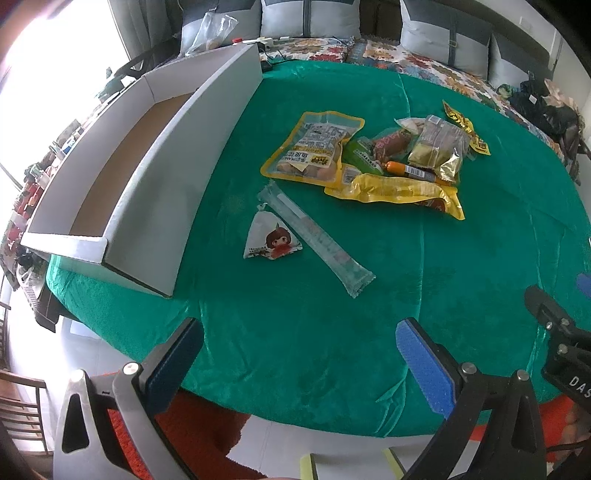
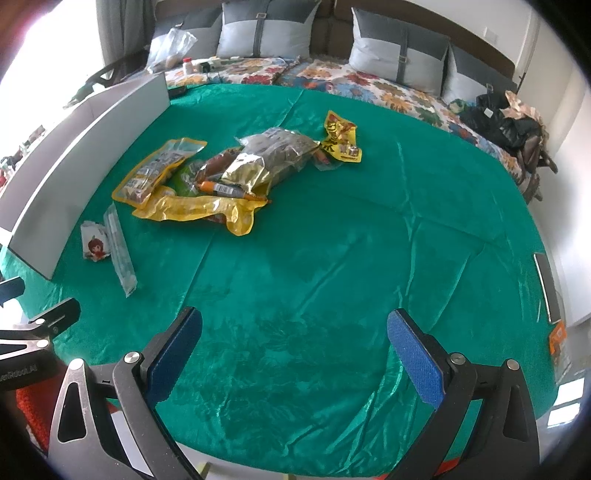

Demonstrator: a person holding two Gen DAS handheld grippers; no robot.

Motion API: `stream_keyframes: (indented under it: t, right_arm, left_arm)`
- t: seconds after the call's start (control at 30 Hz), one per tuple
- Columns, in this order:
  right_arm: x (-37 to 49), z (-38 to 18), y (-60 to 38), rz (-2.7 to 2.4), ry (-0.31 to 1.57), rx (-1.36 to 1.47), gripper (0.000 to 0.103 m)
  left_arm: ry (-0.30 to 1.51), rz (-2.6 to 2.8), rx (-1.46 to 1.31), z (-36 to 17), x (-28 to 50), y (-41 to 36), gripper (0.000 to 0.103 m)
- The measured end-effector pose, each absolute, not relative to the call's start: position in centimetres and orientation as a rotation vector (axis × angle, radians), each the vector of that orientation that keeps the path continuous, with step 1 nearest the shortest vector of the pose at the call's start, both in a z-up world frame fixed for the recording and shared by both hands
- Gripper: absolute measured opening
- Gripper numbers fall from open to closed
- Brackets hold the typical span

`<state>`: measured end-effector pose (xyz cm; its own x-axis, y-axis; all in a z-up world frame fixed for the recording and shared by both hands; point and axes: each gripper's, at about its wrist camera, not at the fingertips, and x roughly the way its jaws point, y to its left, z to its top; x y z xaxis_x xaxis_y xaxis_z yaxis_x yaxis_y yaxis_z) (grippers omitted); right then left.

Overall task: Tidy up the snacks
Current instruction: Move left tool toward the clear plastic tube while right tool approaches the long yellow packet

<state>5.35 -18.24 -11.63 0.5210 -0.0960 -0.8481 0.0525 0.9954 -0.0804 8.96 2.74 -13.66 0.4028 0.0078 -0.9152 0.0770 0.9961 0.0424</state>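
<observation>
A pile of snack packets [image 1: 369, 158] lies mid-table on the green cloth [image 1: 295, 332]: a large yellow pouch [image 1: 314, 147], a crumpled yellow bag [image 1: 399, 190], an orange sausage stick [image 1: 410, 170] and a gold-foil pack [image 1: 439, 147]. A long clear stick pack [image 1: 314, 236] and a white triangular packet [image 1: 271, 240] lie nearer the empty white cardboard box [image 1: 147, 177] at left. My left gripper [image 1: 299, 343] is open and empty over the near table edge. My right gripper [image 2: 295, 343] is open and empty; the pile [image 2: 236, 166] lies ahead of it to the left, and the box [image 2: 74, 162] stands at far left.
A sofa with grey cushions [image 2: 399, 51] and a floral throw [image 2: 332, 81] runs behind the table. A dark bag [image 2: 506, 122] lies at back right. A clear plastic bag [image 1: 210, 29] sits behind the box. The right gripper's body [image 1: 561, 332] shows in the left wrist view.
</observation>
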Motion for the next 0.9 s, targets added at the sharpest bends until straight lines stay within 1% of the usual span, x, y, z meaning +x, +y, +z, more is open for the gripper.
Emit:
stream_keyframes:
  t: [0.07,0.23,0.33,0.4,0.5,0.77,0.83,0.9]
  right_arm:
    - [5.7,-12.6,-18.3,-0.07,1.034,-0.041,0.102]
    - [7.2,-17.2,-18.6,-0.042,1.083,-0.068,0.102]
    - [7.7,-19.3,-19.1,-0.038,1.087,-0.056,0.102]
    - [7.9,-20.4,-19.6,-0.038,1.094,-0.027,0.102]
    - [7.8,-20.7,-20.3,-0.021,1.053,0.017,0.102]
    - [7.6,-21.0,-20.2,-0.002,0.959,0.005,0.103]
    - [7.6,-20.9,-20.3,0.006,0.965,0.001,0.103]
    - [8.3,-20.6,-20.5,0.035,1.016,-0.003,0.102]
  left_arm:
    - [1.157,-0.059,0.084,-14.4,9.4,2.7,0.103]
    - [1.247,-0.122,0.122,-19.2,12.6,2.1,0.103]
    - [1.265,-0.119,0.15,-21.3,14.1,2.0,0.103]
    - [1.241,-0.131,0.118,-21.6,14.5,2.2,0.103]
    - [1.219,-0.131,0.089,-21.6,14.9,2.5,0.103]
    - [1.04,-0.172,0.096,-21.6,13.5,3.1,0.103]
    - [1.042,-0.193,0.105,-21.8,12.8,3.4,0.103]
    - [1.12,-0.234,0.112,-21.6,13.4,3.9,0.103]
